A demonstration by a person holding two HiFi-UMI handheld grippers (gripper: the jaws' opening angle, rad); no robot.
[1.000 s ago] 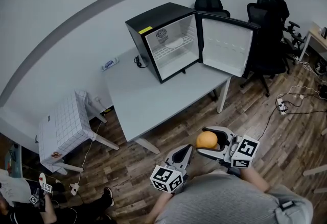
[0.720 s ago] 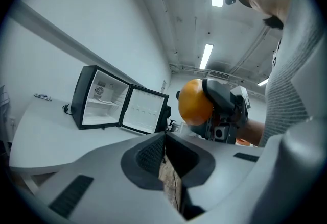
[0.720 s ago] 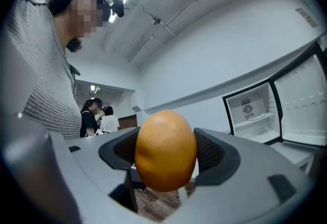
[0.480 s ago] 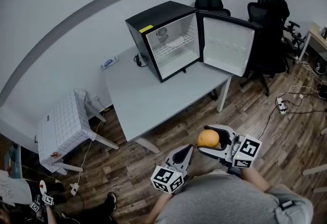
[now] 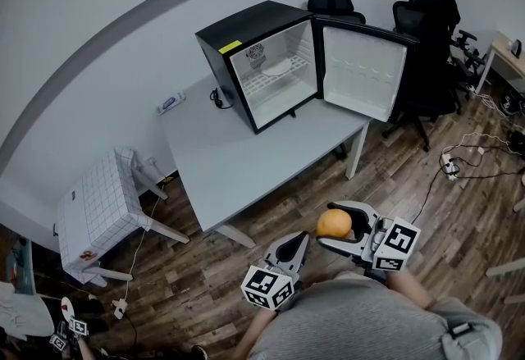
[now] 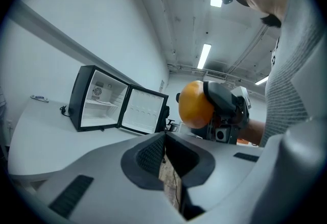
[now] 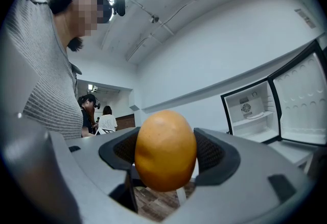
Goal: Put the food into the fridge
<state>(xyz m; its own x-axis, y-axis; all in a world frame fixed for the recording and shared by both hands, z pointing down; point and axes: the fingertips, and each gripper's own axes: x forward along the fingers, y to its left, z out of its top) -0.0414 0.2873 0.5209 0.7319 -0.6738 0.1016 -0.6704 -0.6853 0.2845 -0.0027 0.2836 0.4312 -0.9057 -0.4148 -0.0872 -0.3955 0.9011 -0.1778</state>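
Room: white wall, wood-plank floor [image 5: 215, 272]. Far left, a white grid-patterned stool [image 5: 97, 207] beside the table. Centre, a grey table [image 5: 238, 161], its top bare in front; a power strip [image 5: 171, 103] lies at its back left edge by the wall. Right, black office chairs [image 5: 426, 38] behind the table, and cables [image 5: 463, 163] loose on the floor. Container: a black mini fridge [image 5: 246, 43] on the table's far end, door [image 5: 357, 71] swung wide to the right; inside, a wire shelf bears a white plate [image 5: 277, 67], and the lower compartment holds nothing visible. Left gripper [image 5: 300, 242]: near the person's body above the floor, jaws together with nothing between them. Right gripper [image 5: 331, 225]: just beside it, well short of the table, jaws clamped on an orange [image 7: 165, 149], which is still outside the fridge.
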